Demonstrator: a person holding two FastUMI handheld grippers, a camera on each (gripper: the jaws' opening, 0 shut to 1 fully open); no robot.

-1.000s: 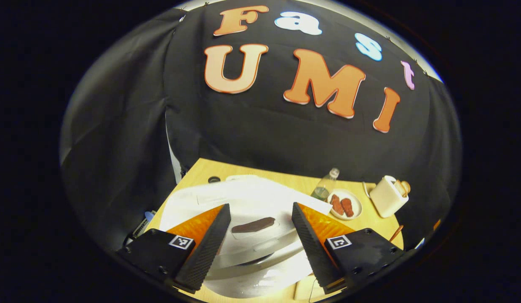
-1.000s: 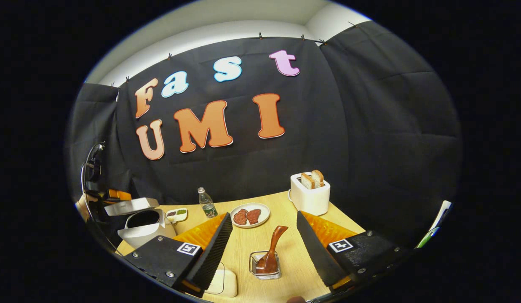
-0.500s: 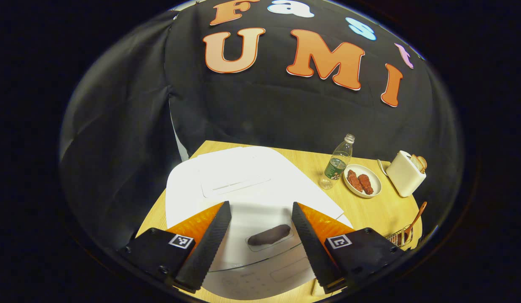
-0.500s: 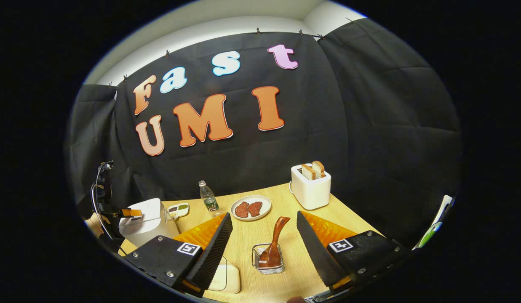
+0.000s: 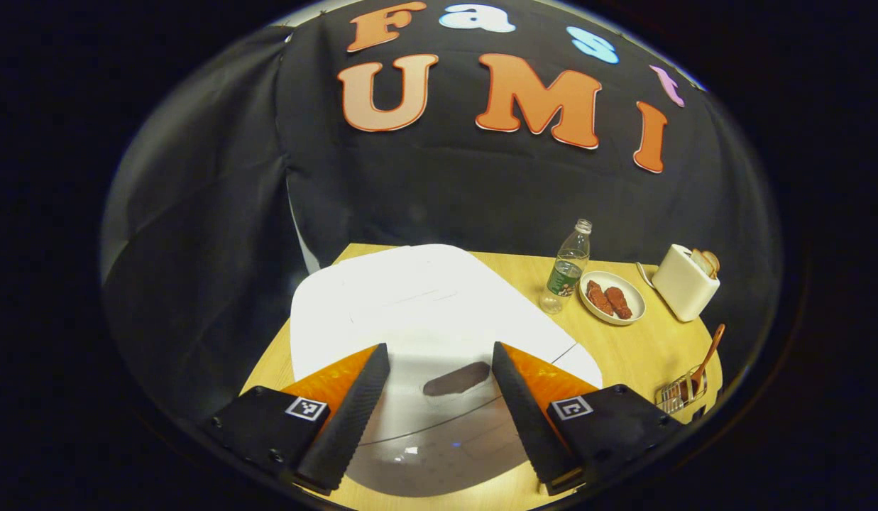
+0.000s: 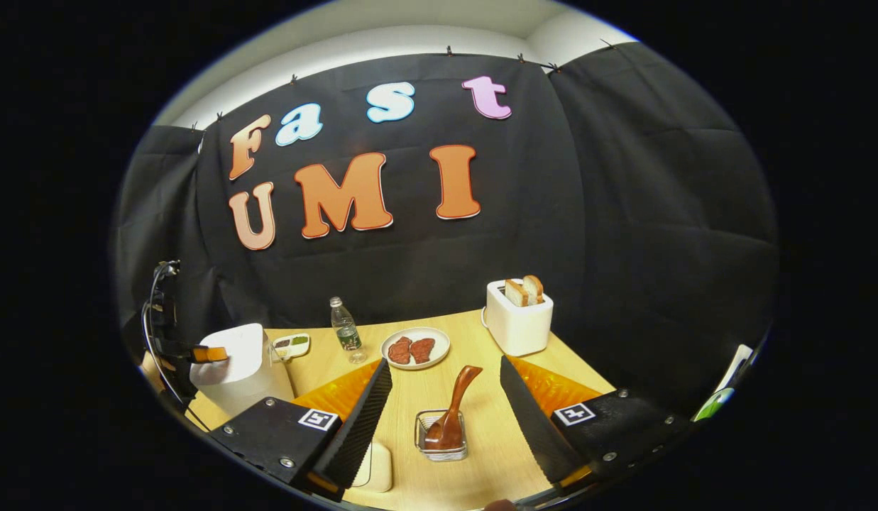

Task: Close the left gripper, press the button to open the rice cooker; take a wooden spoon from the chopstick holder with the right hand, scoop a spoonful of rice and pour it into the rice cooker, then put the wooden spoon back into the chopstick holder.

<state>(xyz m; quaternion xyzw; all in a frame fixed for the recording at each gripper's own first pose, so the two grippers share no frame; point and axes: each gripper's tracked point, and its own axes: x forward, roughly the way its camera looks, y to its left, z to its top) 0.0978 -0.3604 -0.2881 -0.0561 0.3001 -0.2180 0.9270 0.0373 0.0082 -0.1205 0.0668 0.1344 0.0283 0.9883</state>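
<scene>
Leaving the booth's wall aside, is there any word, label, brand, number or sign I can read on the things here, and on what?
None can be read.
Water bottle: the label is too small to read.
Rice cooker: the front panel marks are blurred and unreadable.
Left gripper and right gripper: square coded markers, patterns only, no words.

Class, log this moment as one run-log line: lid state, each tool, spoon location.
rice cooker: lid shut | left tool: open above it | right tool: open | wooden spoon: in chopstick holder
</scene>
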